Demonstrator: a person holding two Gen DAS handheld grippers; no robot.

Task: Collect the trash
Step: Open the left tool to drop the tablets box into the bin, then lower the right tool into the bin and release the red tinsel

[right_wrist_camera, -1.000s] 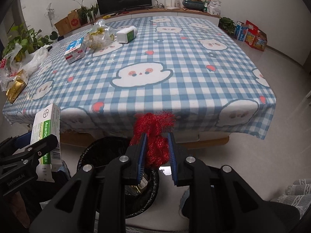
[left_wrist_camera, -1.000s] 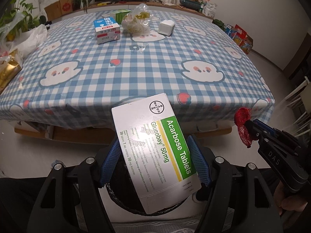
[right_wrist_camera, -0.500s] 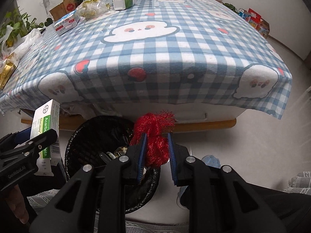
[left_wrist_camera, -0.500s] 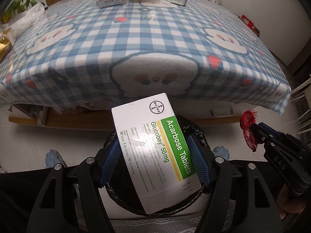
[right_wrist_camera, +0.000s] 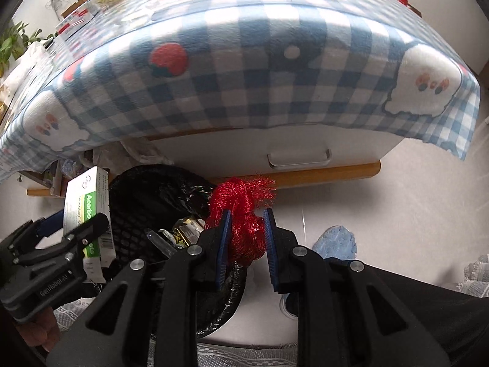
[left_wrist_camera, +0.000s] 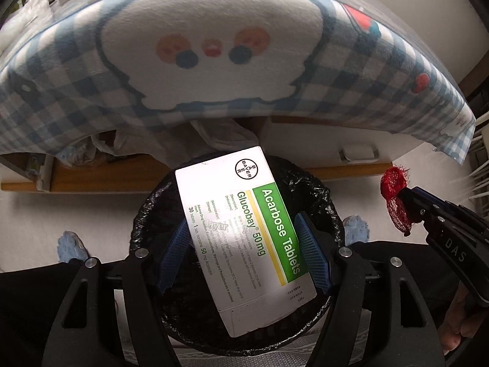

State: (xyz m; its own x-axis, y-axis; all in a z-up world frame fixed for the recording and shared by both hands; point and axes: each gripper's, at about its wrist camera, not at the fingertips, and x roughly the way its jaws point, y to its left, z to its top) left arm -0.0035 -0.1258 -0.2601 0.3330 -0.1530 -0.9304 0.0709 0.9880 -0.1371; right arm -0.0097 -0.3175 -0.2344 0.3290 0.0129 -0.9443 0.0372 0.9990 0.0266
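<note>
Both grippers lower since earlier frame. Left gripper (left_wrist_camera: 244, 253) clamps Acarbose tablet box (left_wrist_camera: 244, 238) over black-lined trash bin (left_wrist_camera: 321, 192); right gripper (right_wrist_camera: 246, 238) pinches red mesh wad (right_wrist_camera: 244, 214) at rim. Neither dropped yet.

In front of me a table edge fills the upper view, draped in a blue-and-white checked cloth (right_wrist_camera: 244, 70) printed with white cartoon faces and red strawberries; beneath its hem I see a white drawer front (right_wrist_camera: 244, 153) with a metal handle (right_wrist_camera: 299, 160) and a wooden base rail (right_wrist_camera: 330, 174) along the bottom; the floor (right_wrist_camera: 397, 214) is pale and plain; green houseplants (right_wrist_camera: 12, 42) stand at the far left by a white wall (right_wrist_camera: 36, 9); soft daylight falls evenly across the cloth, and its far end blurs away.
</note>
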